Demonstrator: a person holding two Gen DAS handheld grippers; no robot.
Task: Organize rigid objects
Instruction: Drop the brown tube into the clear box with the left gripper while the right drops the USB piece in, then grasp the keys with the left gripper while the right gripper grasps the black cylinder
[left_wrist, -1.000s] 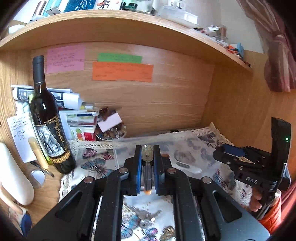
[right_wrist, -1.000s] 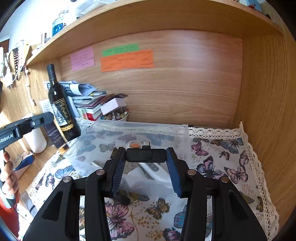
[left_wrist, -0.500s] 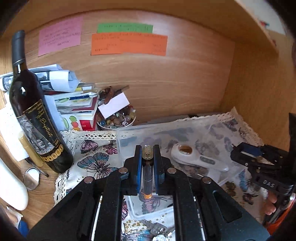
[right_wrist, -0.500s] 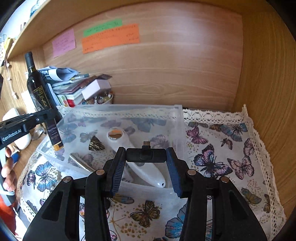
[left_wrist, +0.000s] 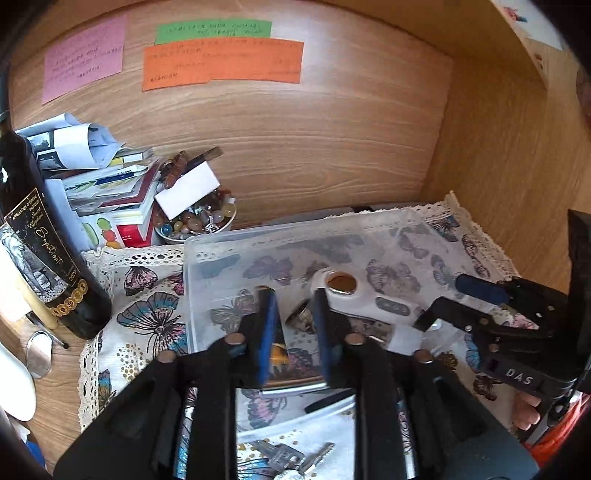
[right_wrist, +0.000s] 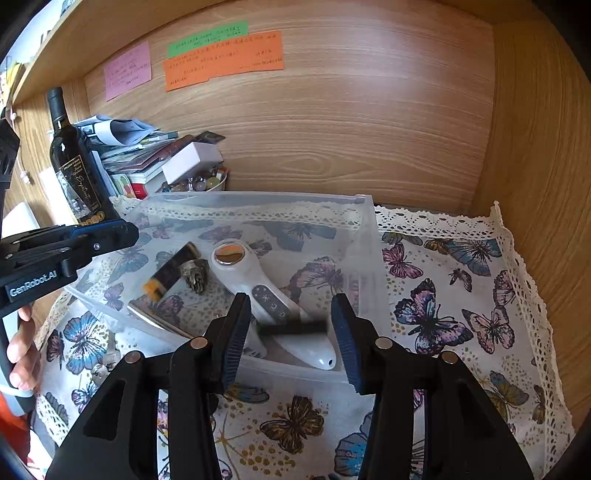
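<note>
Hovering over a clear plastic bin (right_wrist: 365, 236), both grippers have just been opening to drop their loads: left gripper (left_wrist: 291, 328) empty, orange-banded tube (right_wrist: 173, 271) inside at ten o'clock; right gripper (right_wrist: 288, 332) apart around a falling black dongle (right_wrist: 291, 328)

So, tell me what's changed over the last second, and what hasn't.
Both grippers came down over the clear bin and their fingers have just been opening. The left gripper let go of the dark tube with the orange end, which now lies in the bin. The right gripper released the black adapter, caught blurred between its fingers. The white handheld device, wine bottle and butterfly cloth stayed put.
</note>
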